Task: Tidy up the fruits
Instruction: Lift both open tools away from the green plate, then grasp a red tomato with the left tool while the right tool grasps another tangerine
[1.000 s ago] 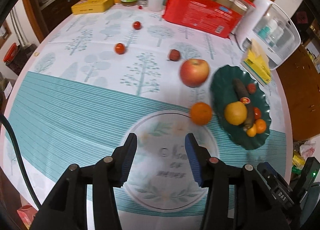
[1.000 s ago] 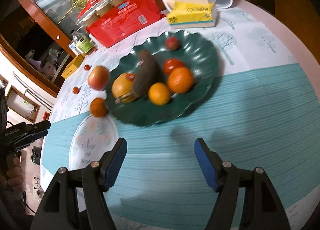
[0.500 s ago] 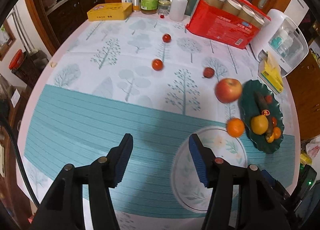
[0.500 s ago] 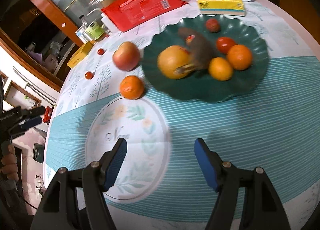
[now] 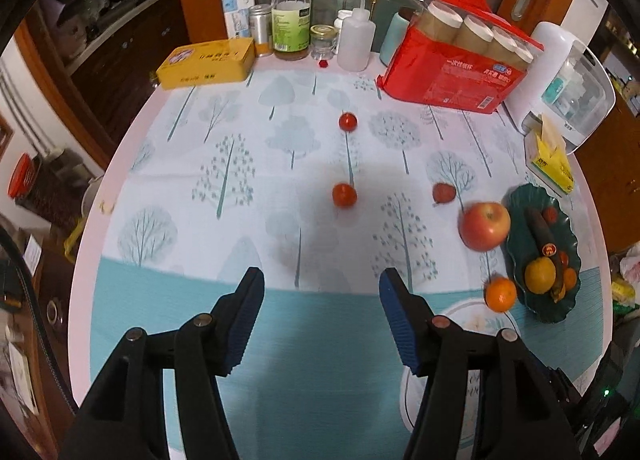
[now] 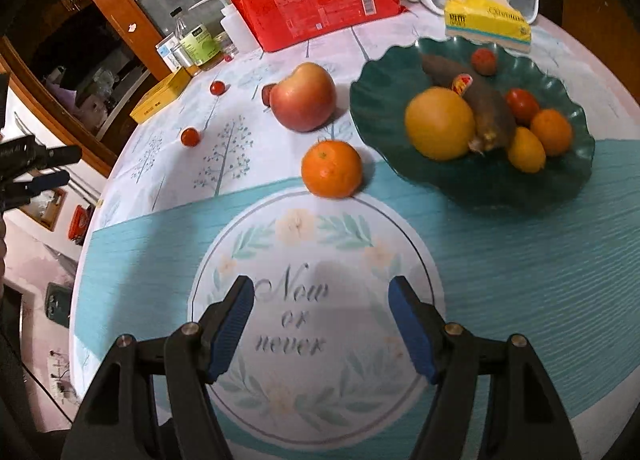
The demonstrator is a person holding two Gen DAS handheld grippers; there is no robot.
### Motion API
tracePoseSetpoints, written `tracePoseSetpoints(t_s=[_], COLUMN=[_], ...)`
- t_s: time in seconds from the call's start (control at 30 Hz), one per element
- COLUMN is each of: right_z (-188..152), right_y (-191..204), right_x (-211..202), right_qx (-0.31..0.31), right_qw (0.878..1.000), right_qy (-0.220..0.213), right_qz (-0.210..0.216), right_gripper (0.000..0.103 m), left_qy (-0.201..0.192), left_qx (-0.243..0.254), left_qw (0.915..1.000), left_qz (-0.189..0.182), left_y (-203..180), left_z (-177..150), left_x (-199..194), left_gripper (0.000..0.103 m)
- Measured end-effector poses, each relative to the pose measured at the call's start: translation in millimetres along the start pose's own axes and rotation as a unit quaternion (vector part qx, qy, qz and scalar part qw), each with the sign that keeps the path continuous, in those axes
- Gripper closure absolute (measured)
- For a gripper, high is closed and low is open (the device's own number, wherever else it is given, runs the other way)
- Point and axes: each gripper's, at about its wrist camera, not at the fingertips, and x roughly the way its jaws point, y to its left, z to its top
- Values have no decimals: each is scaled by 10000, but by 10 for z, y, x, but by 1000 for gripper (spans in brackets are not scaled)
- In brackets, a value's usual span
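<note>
Over the round desk (image 5: pixel 168 187) with its tree-print and teal cloth, we have both tools hovering and nothing in either. Our left tool (image 5: pixel 322 312) stands with its blue pads apart above bare cloth, and our right tool (image 6: pixel 322 326) is likewise spread wide over the printed round medallion (image 6: pixel 316 312).

The fruit is split. In the dark green scalloped plate (image 6: pixel 440 183) we see a big yellow-orange citrus (image 6: pixel 440 123), a brown elongated fruit with a sticker (image 6: pixel 472 99), and several small orange and red pieces. Loose on the cloth are a red-and-yellow apple (image 6: pixel 306 97) just beside the plate's rim, a round orange mandarin (image 6: pixel 332 168) near it, a dull reddish fruit (image 5: pixel 444 192) and two small red tomatoes (image 5: pixel 345 195) further out.

The risks, as we judge them: every loose piece is round, so a pad landing off-centre could nudge it rolling, and the tomatoes lie in open cloth with nothing to stop them. The apple looks about as wide as the present gap, so a shallow grip might slip. The plate is crowded too; dropping fruit on the pile could knock a small one over the rim.
</note>
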Motion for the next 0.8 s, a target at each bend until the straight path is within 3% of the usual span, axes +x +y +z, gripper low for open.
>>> tracePoseSetpoints(t_s=[0.43, 0.8], right_z=[264, 344], right_y=[168, 324], right_x=[174, 348], right_qx=[0, -259], right_qw=[9976, 9914], right_qy=[-443, -669], right_qz=[-533, -1099], right_gripper=[33, 33], left_qy=[217, 496], left_qx=[433, 471], left_qw=[9987, 9962], left_qz=[-158, -533], left_y=[3, -90], left_z=[730, 818], left_x=[455, 1089], left_gripper=[44, 44])
